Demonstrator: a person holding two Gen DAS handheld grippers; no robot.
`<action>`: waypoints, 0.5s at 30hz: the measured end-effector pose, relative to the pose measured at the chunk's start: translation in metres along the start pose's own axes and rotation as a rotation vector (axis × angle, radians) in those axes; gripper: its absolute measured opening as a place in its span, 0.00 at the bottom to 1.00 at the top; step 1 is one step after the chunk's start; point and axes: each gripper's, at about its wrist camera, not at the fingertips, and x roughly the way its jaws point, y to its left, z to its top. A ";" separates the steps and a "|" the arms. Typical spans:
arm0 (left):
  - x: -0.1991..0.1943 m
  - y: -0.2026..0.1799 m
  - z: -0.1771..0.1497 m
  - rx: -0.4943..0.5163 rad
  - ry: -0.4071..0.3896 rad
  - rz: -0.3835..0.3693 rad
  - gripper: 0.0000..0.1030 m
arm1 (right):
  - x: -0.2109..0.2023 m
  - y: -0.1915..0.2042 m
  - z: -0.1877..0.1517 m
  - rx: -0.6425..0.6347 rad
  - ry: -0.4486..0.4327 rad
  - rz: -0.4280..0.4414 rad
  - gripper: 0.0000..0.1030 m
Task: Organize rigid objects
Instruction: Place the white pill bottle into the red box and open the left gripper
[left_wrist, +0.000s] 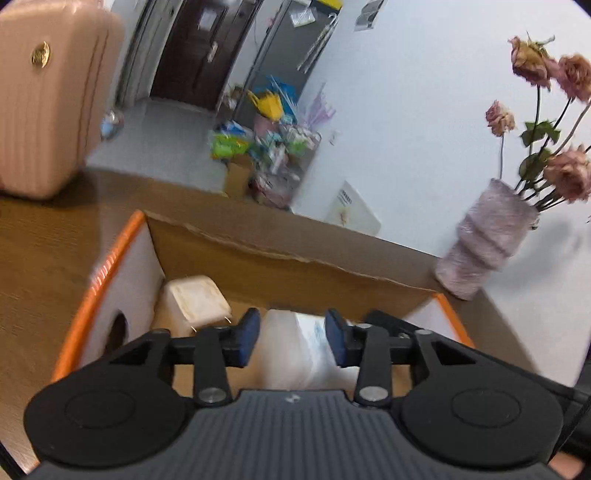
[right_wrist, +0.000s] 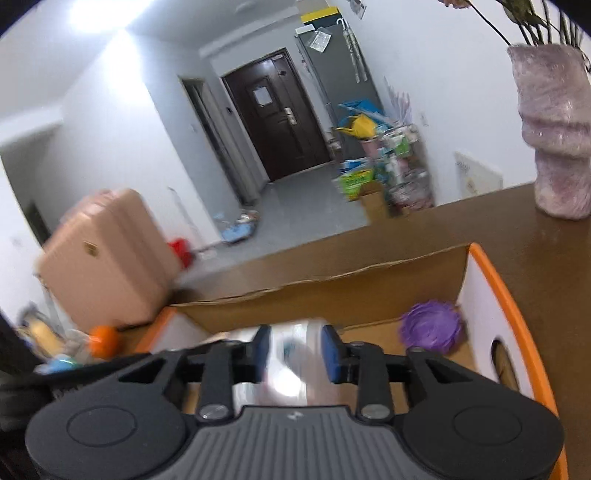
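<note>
- The left hand-held gripper (left_wrist: 291, 338) hangs over an open cardboard box (left_wrist: 280, 266) with orange-edged white end walls; the box stands on a brown wooden table (left_wrist: 48, 251).
- Between its blue pads (left_wrist: 248, 338) sits a white, translucent plastic object (left_wrist: 295, 347), blurred, with some blue on it. The pads stand at its two sides, but whether they press on it I cannot tell.
- In the left part of the box lies a cream-coloured, blocky object (left_wrist: 197, 302), close to the white end wall with a round hand hole.
- The right hand-held gripper (right_wrist: 295, 352) is also over the box (right_wrist: 332, 295). A blurred white and silvery object (right_wrist: 291, 354) lies between its blue pads (right_wrist: 263, 350); a narrow gap seems to show on either side, so the jaws look apart rather than clamped, though the blur leaves this uncertain.
- A purple ribbed round object (right_wrist: 432, 326) rests in the right part of the box, near the end wall with the hand hole.
- A pale purple vase (left_wrist: 484, 240) with dried pink roses (left_wrist: 569, 173) stands on the table beyond the box's right corner, by the white wall.
- A pink suitcase (left_wrist: 48, 103) stands to the left of the box.
</note>
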 end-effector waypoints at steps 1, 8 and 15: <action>0.000 0.000 0.001 0.004 0.014 -0.003 0.46 | 0.002 -0.004 -0.001 0.021 0.000 -0.018 0.62; -0.006 -0.010 -0.004 0.077 0.002 0.051 0.63 | -0.005 -0.017 -0.001 0.098 -0.024 -0.019 0.78; -0.065 -0.016 -0.003 0.222 -0.142 0.121 0.90 | -0.042 -0.011 0.013 0.020 -0.042 -0.021 0.88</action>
